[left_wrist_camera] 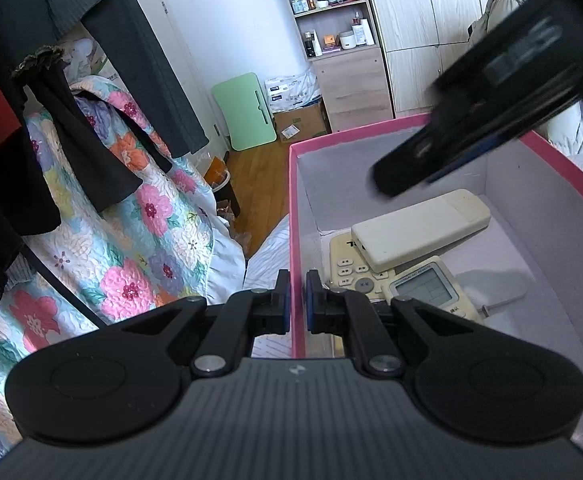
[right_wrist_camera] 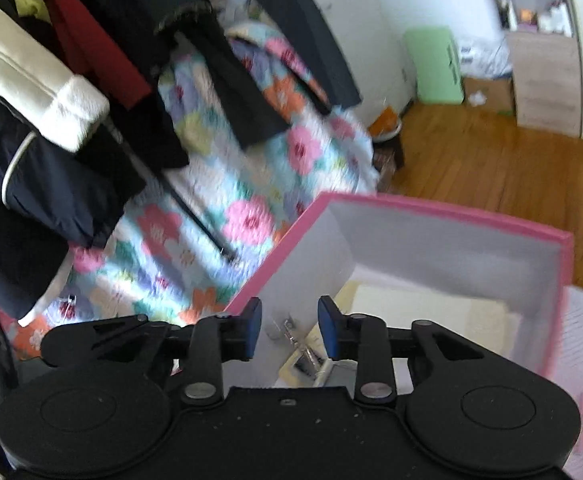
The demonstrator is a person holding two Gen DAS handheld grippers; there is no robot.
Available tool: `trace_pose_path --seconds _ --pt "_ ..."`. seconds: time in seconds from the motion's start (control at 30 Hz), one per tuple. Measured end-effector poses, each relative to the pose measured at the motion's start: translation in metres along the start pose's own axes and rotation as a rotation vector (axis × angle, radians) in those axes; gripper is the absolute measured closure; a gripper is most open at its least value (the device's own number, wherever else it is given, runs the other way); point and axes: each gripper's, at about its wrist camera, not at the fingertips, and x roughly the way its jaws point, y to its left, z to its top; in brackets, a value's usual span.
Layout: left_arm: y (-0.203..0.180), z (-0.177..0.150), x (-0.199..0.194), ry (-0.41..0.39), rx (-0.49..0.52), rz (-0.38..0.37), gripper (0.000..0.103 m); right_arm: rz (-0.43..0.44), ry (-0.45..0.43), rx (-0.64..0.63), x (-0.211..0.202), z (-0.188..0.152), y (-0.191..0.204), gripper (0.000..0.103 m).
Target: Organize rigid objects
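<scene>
Clamping pink box (left_wrist_camera: 297, 200) wall, left hand-held gripper (left_wrist_camera: 298, 300).

Two remote controls (left_wrist_camera: 419, 232) lie in the box (left_wrist_camera: 297, 208), one stacked across the other (left_wrist_camera: 355, 268); the floral quilt (left_wrist_camera: 143, 240) lies left of the box.

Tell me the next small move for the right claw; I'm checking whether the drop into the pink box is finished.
Probably lift the right claw up and back out of the pink box. Its pads stand apart with nothing between them, and two remotes already lie stacked on the box floor. The left claw pinches the box's near wall, steadying it.
</scene>
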Motion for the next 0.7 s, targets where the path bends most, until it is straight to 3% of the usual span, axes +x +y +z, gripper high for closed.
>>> trace_pose_path --seconds 0.17,0.43,0.7 --pt "0.000 0.000 0.000 0.000 -0.001 0.000 0.096 -0.048 -0.062 0.017 -0.052 -0.012 -0.018 0.064" --pt "-0.002 0.001 0.000 0.001 0.017 0.010 0.096 -0.193 -0.158 0.070 -0.137 -0.045 -0.055 0.048" --pt "-0.002 0.001 0.000 0.002 0.019 0.012 0.096 -0.412 -0.108 0.116 -0.147 -0.101 -0.099 0.046"
